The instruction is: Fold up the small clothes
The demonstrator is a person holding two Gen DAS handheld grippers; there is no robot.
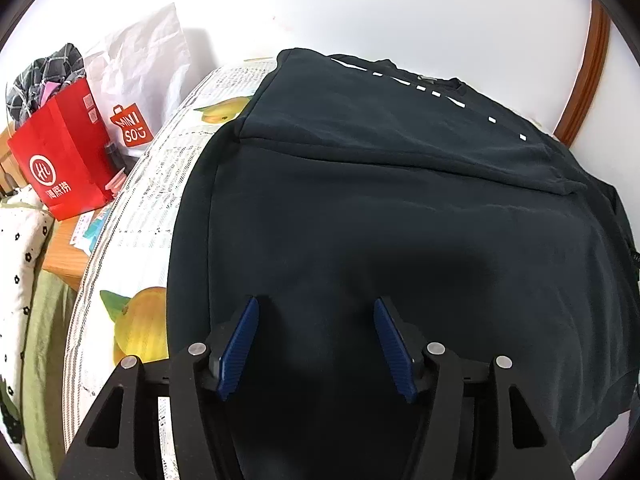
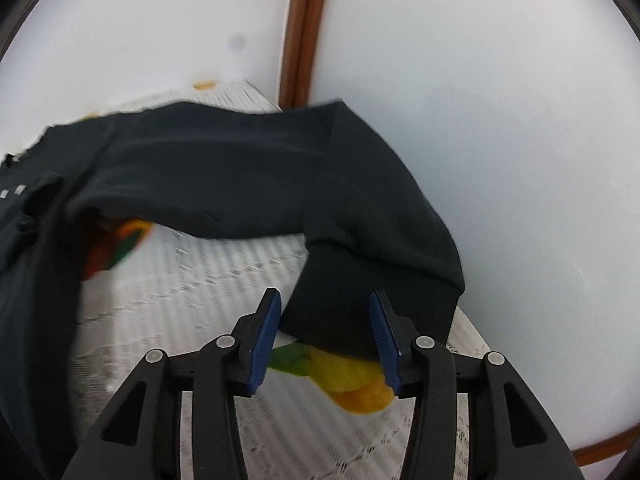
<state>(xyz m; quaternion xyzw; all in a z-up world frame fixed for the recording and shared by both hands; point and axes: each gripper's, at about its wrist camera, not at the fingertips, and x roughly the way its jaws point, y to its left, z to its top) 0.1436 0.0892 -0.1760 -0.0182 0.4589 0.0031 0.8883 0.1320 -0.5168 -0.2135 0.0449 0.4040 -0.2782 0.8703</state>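
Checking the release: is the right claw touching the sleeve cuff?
Cannot tell: the right wrist view shows the right claw open around the cuff, the cuff's edges close beside both pads.

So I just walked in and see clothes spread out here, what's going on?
A person with a gripper in each hand is folding a dark sweatshirt laid on a fruit-print tablecloth. One sleeve is already folded across the body. The left gripper hangs open over the body. The right gripper is open around the cuff of the other sleeve, which lies stretched out on the cloth.
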